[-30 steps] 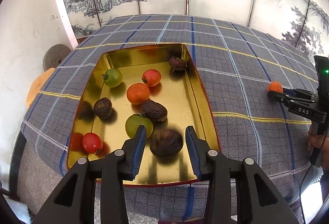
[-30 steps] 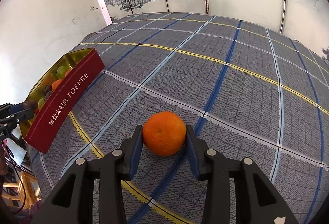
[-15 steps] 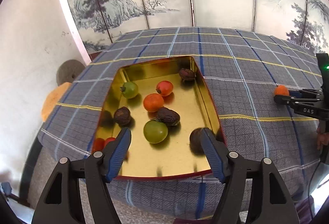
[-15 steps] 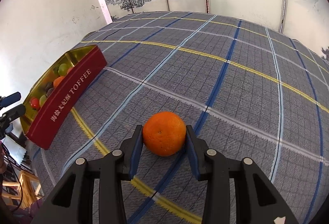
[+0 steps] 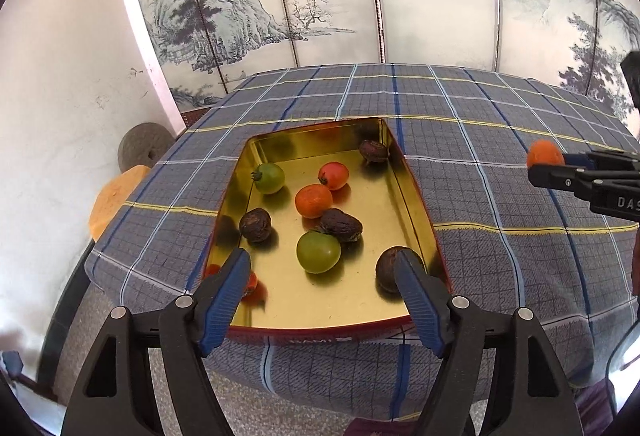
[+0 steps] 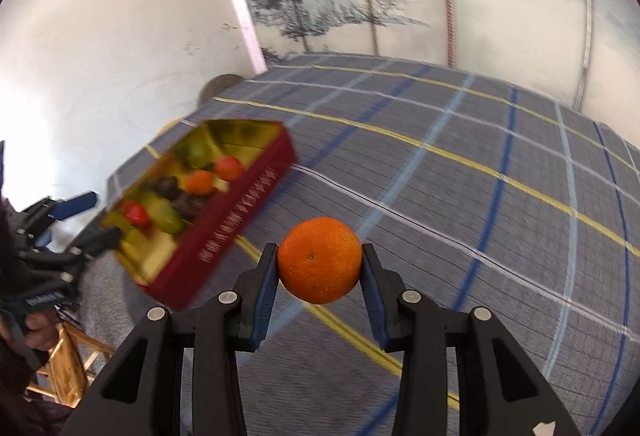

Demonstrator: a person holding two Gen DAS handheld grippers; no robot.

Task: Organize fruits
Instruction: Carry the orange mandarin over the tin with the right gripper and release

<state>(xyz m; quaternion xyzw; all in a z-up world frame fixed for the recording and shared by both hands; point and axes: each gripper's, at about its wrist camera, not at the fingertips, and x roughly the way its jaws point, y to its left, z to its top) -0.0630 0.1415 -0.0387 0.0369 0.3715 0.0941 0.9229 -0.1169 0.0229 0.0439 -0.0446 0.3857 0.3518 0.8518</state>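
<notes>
My right tongs grip the mandarin above the plaid surface. Left tongs are opening, empty, over the gold tin's near end; dark wrinkled fruit touches the right finger.

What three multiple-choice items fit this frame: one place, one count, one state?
1. The tin lies where on the table?
A. near its left edge
B. centre
C. far right corner

2. How many green tomatoes are in the tin?
A. one
B. two
C. four

3. The right gripper is:
A. open and empty
B. shut on the orange
C. resting in the tin

Key: 1 A, cloth drops off just beside it; 2 B, a second green one sits farther back; 3 B, both pads press the orange, clear of the cloth.
</notes>
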